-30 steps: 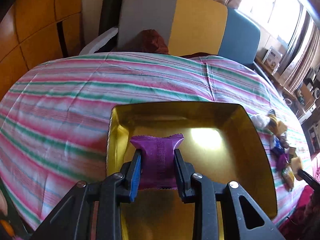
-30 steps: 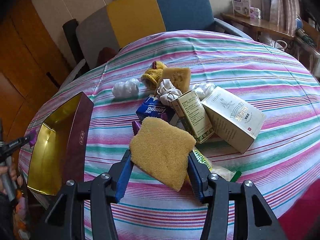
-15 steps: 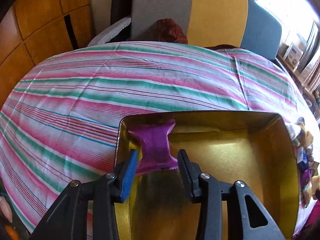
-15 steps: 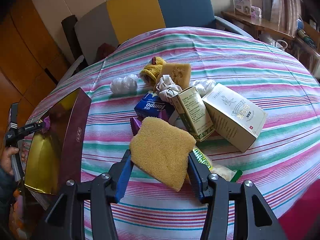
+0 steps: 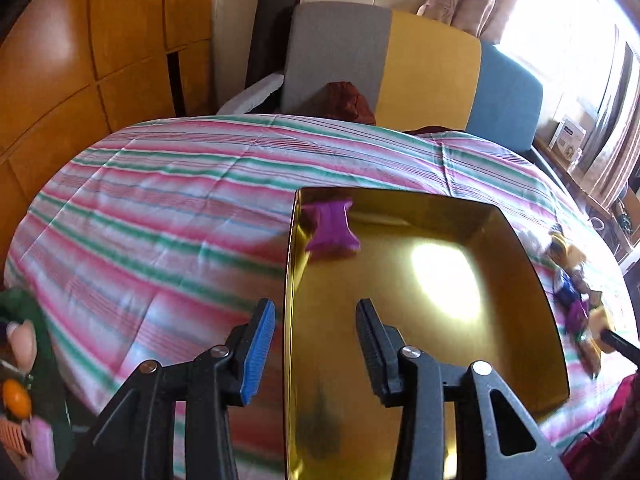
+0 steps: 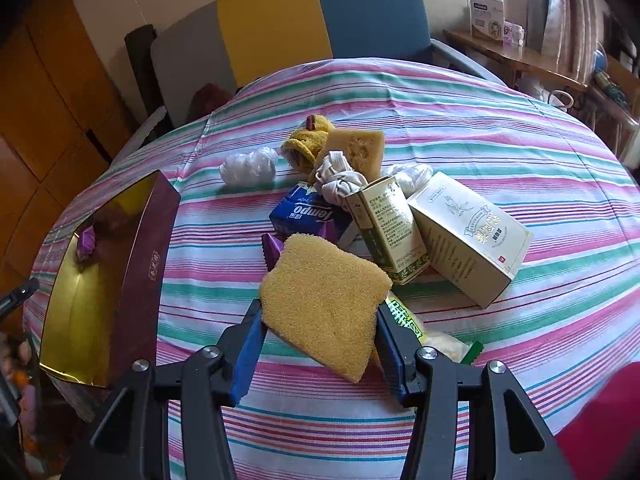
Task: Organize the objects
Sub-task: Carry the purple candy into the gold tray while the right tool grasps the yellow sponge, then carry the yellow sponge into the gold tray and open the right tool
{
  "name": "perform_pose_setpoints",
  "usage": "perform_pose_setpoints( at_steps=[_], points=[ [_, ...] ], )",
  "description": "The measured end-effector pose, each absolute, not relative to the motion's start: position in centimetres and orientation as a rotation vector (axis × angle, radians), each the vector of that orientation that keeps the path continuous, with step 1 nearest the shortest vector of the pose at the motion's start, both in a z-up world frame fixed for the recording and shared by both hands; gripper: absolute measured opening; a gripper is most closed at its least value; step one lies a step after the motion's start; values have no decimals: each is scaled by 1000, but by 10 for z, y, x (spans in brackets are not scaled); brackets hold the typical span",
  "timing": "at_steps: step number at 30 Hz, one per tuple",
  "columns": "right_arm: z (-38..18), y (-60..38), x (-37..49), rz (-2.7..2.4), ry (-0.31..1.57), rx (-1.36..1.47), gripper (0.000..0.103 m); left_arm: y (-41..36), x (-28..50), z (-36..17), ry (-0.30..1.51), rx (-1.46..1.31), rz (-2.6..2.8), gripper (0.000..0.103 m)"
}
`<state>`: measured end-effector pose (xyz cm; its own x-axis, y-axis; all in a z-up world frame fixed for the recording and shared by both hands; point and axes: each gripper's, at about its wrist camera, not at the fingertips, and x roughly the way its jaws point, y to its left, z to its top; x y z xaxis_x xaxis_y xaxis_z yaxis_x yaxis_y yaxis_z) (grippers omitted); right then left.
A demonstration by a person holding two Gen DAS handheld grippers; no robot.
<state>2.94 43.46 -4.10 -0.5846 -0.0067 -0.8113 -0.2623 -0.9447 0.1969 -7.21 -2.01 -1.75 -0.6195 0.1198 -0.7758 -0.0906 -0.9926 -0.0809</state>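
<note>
Now the purple packet is in the box, and the sponge waits its turn

Nearest the left gripper [image 5: 316,332], its jaws stand parted and empty, one blue-padded finger outside the near left wall of the box and the black finger over the box floor. A second ago those jaws were pinched on the small purple crimped foil packet [image 5: 331,232]; half a second ago they had opened around it, and since then the hand has drawn back, so the packet now lies free, well ahead of the fingertips, in the far left corner of the shallow gold-lined rectangular box [image 5: 532,276]. One item is therefore stowed, and the left hand is free to fetch another.

Close in the right gripper [image 6: 318,334], the thick yellow rectangular sponge [image 6: 324,304] sits clamped between the two pads, just as it was a second ago; this hand has not shifted. Just ahead of the sponge lies the remaining heap on the striped pink, green and white cloth [image 6: 480,128]: a green-and-white sachet [image 6: 404,316] under the right finger, a second purple wrapper [image 6: 274,250], a blue tissue pack [image 6: 308,212], a green-sided carton [image 6: 386,228] and a cream carton [image 6: 468,236]. Farther still come a knotted white cloth [image 6: 338,178], a tan sponge block [image 6: 356,150], a yellow knitted piece [image 6: 304,144] and a crumpled clear bag [image 6: 248,166].

Off to the left of the right gripper the box shows its maroon outer wall, the purple packet visible inside. By my reading the sponge goes there next, and most of the heap is still to be sorted
</note>
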Motion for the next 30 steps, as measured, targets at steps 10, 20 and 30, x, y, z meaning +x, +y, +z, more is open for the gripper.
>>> perform_pose_setpoints(
  at_steps=[10, 20, 30],
  points=[
    [-9, 365, 9, 2807, 362, -1352, 53, -22, -36, -15, -74, -1300, 2727, 42],
    [13, 228, -52, 3045, 159, -1525, 54, -33, -32, -21, -79, -1305, 2739, 42],
    [-33, 143, -123, 2974, 102, -1778, 55, -50, -37, -34, -141, -1348, 2740, 42]
  ],
)
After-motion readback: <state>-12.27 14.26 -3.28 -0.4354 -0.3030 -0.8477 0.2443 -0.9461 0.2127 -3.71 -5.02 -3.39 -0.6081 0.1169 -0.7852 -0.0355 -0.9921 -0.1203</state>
